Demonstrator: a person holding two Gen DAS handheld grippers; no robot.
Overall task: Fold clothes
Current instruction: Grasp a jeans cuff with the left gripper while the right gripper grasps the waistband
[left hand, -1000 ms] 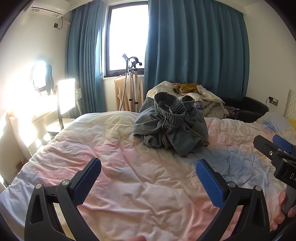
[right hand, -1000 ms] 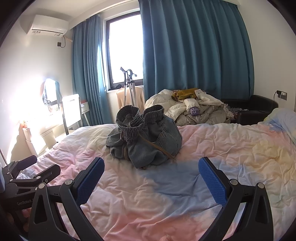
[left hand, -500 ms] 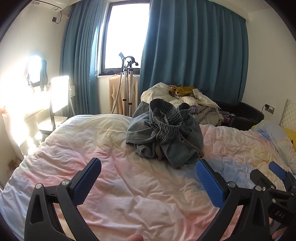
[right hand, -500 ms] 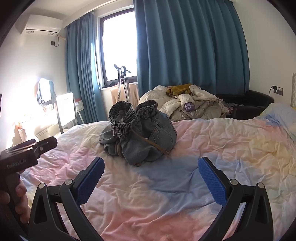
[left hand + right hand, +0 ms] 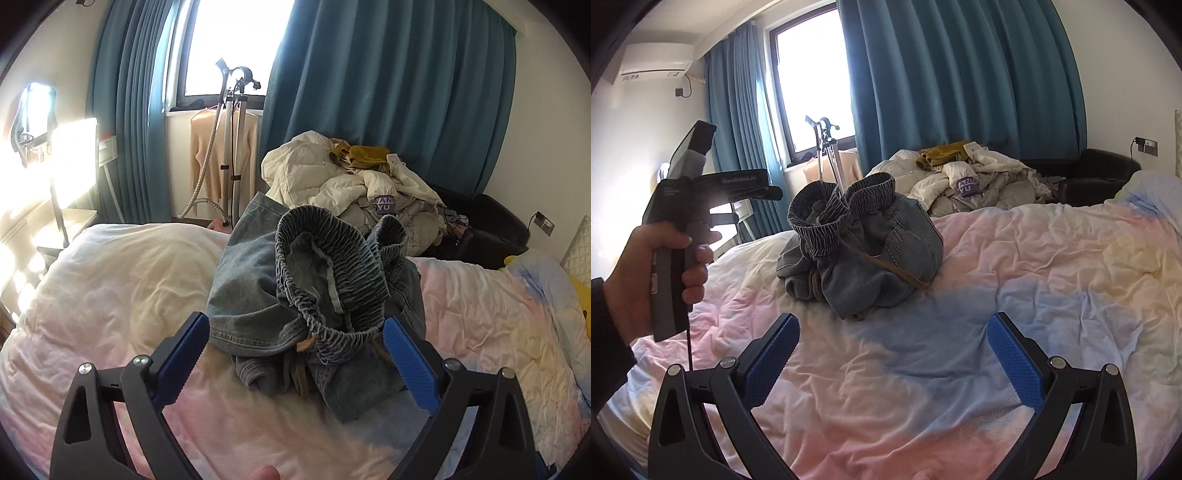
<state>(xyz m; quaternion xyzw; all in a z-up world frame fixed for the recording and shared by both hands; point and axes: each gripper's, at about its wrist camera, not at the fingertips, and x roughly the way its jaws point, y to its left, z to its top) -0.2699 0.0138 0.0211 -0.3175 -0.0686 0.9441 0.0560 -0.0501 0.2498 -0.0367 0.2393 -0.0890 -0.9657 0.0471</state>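
A crumpled pair of blue denim jeans (image 5: 314,295) with an elastic waistband lies bunched in a heap on the bed (image 5: 110,288). It also shows in the right wrist view (image 5: 864,251). My left gripper (image 5: 295,354) is open and empty, its blue pads on either side of the near edge of the heap, just above it. In the right wrist view its body is held up at the left in a hand (image 5: 683,236). My right gripper (image 5: 894,358) is open and empty, over the bedcover in front of the jeans.
The bedcover (image 5: 1034,295) is pastel pink, blue and yellow. A pile of pale clothes (image 5: 354,184) lies past the bed's far edge. A garment steamer stand (image 5: 232,147) is by the window. A black armchair (image 5: 1100,173) is at the far right.
My left gripper has moved forward and up to the jeans, which now fill its view between the pads. My right gripper has barely moved. Both stay open.
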